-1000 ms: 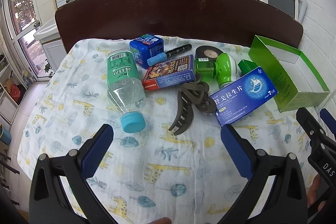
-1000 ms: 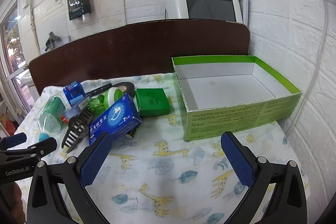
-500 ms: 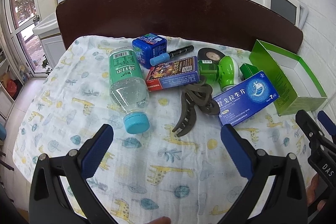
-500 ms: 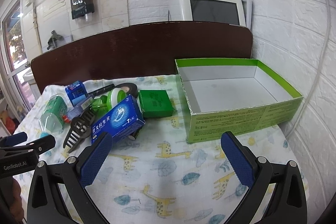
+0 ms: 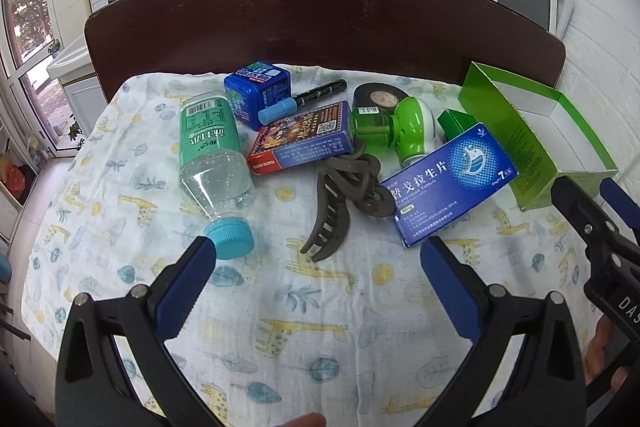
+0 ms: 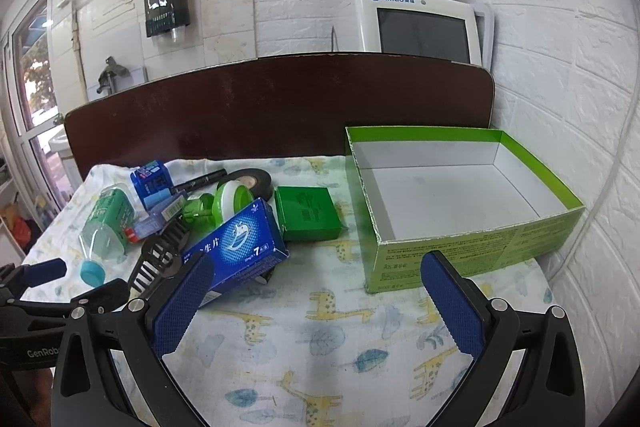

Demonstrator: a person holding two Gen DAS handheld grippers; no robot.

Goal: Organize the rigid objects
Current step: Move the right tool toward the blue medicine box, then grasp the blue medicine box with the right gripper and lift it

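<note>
Left gripper (image 5: 316, 267), blue-padded fingers spread wide apart, empty, held above the near part of the giraffe-print cloth (image 5: 320, 327) covering the table. Right gripper (image 6: 312, 287), fingers likewise wide apart and empty, above the near right part of the cloth, facing the open green cardboard box (image 6: 460, 251).

Green cardboard box: white inside, nothing in it, at the right edge of the table beside the white brick wall (image 6: 560, 67); long axis running left to right in the right wrist view.

Clear plastic bottle with green label (image 5: 212, 155): lying on its side toward the left of the cloth, long axis near to far, light-blue cap (image 5: 232, 239) pointing to the near edge, just beside the left finger of the left gripper.

Blue flat medicine carton (image 5: 448, 183): centre-right, long axis slanting from near left to far right, one end raised over things beneath it.

Brown plastic claw hair clip (image 5: 340, 203): centre, teeth toward the near edge, touching the medicine carton.

Red-and-blue printed card box (image 5: 304, 139): behind the clip, long axis left to right.

Blue square tin (image 5: 256, 91), black marker with light-blue cap (image 5: 304, 99), roll of black tape (image 5: 380, 95): along the far edge, before the dark brown headboard-like panel (image 5: 320, 19).

Green-and-white plug-in vaporiser (image 5: 396, 135): lying on its side, bottle end pointing left.

Small dark green box (image 6: 308, 213): between the vaporiser and the cardboard box.
</note>
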